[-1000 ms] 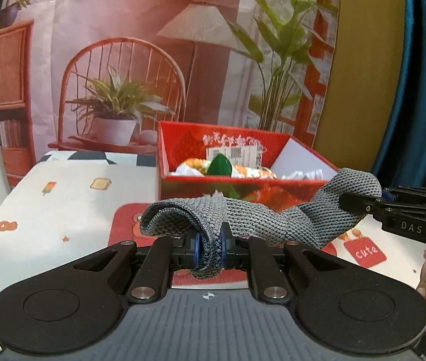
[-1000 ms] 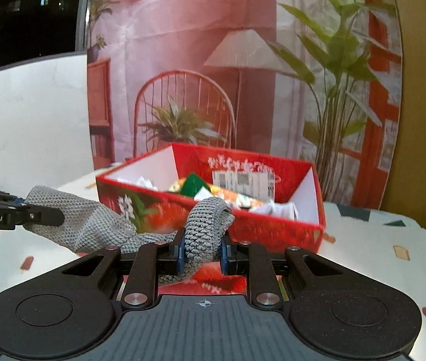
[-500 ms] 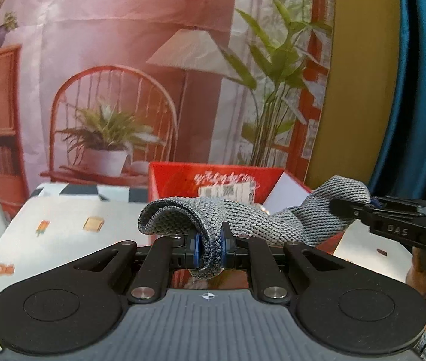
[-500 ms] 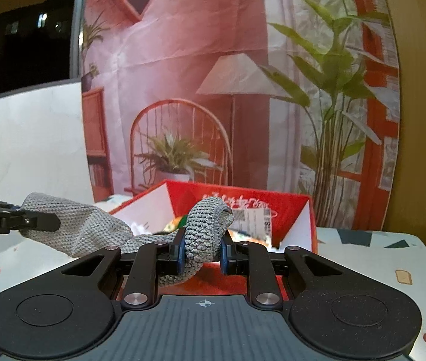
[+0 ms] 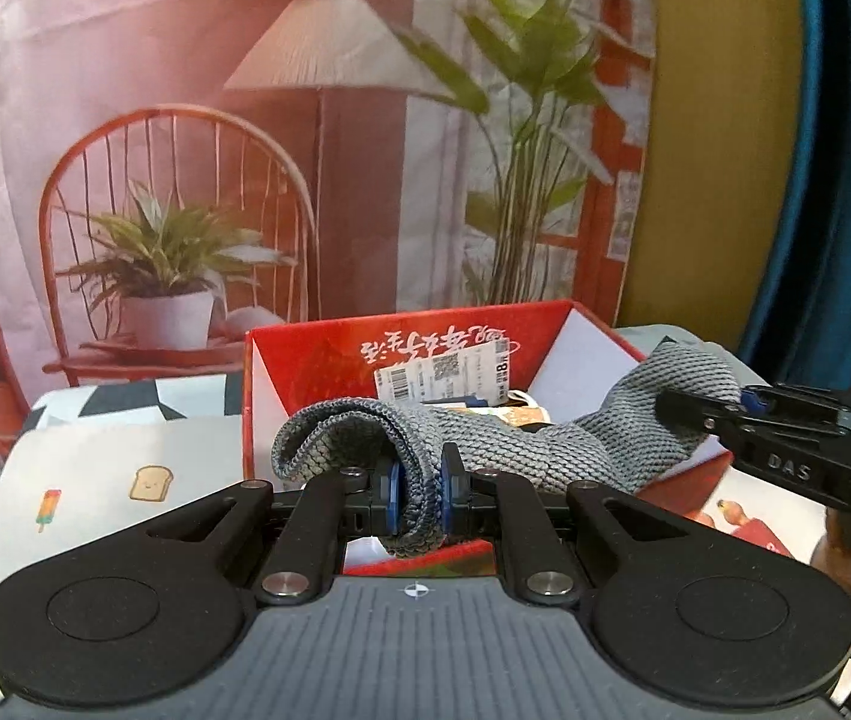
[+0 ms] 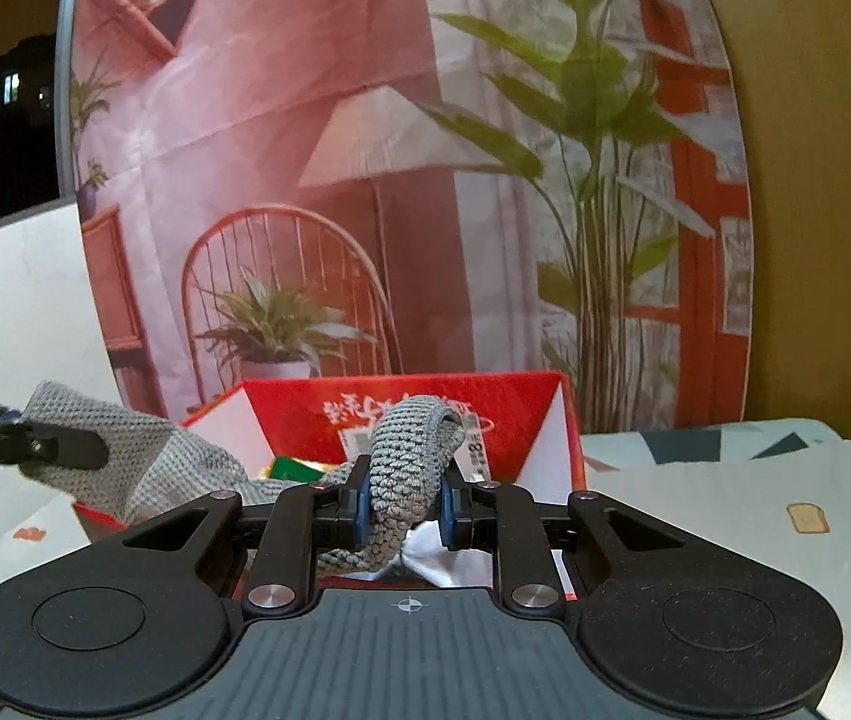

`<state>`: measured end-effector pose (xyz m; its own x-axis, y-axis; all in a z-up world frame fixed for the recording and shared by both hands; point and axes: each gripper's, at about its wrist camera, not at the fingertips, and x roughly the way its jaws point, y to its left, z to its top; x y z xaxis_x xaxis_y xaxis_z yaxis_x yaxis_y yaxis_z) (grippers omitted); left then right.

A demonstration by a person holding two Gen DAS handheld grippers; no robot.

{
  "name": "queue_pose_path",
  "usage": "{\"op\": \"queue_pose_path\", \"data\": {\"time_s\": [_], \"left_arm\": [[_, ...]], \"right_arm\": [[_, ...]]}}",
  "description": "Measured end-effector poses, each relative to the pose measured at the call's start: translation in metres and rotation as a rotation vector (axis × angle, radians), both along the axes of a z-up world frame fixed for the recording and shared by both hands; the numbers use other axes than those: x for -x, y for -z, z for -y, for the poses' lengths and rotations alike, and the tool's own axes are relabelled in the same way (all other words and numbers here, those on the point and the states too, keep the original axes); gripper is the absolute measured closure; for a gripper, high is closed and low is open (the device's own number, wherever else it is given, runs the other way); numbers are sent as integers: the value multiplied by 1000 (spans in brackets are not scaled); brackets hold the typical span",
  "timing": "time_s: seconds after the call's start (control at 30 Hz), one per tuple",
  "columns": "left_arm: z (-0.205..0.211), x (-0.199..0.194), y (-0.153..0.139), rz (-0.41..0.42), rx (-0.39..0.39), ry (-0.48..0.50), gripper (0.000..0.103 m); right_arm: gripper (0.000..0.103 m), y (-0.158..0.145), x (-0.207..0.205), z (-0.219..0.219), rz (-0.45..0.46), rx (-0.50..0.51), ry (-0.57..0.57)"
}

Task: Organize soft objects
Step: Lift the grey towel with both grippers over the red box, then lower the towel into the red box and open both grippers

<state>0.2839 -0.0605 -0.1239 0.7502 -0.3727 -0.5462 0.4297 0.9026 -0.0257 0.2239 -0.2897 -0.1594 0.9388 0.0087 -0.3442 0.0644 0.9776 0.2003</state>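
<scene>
A grey knitted cloth [image 5: 521, 450] hangs stretched between my two grippers, above the open red box [image 5: 311, 360]. My left gripper [image 5: 418, 495] is shut on one end of the cloth. My right gripper [image 6: 404, 501] is shut on the other end [image 6: 407, 450]. The right gripper also shows at the right of the left wrist view [image 5: 785, 450], and the left gripper at the left edge of the right wrist view [image 6: 17, 444]. The red box [image 6: 305, 408] holds soft items, mostly hidden by the cloth.
The box stands on a table with a light patterned cover [image 5: 113, 468]. A printed backdrop with a chair, lamp and plants [image 5: 317, 150] hangs behind it. A blue curtain [image 5: 845, 180] is at the right. A white panel [image 6: 11, 312] stands at the left.
Both grippers have carried the cloth forward and higher, from in front of the box to over its opening. Both grips on the cloth are unchanged.
</scene>
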Motion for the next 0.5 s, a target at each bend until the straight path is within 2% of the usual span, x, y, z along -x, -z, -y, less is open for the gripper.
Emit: {"op": "queue_pose_path", "data": {"time_s": [0.13,0.23,0.4,0.5], "left_arm": [[11,-20,6,-19,-37,11,90],[23,-36,16,-80,-86,45,90],[33,-58,37,-162,-134,48,90],[35,-67,48,-204,-141,43,90]], "right_arm": [[84,0,-11,6,-14,32,-5],[84,0,-24,11,-37,32,-18],[84,10,-56,9,-173,30,-82],[84,14,-69,3,-212,64,-94]]}}
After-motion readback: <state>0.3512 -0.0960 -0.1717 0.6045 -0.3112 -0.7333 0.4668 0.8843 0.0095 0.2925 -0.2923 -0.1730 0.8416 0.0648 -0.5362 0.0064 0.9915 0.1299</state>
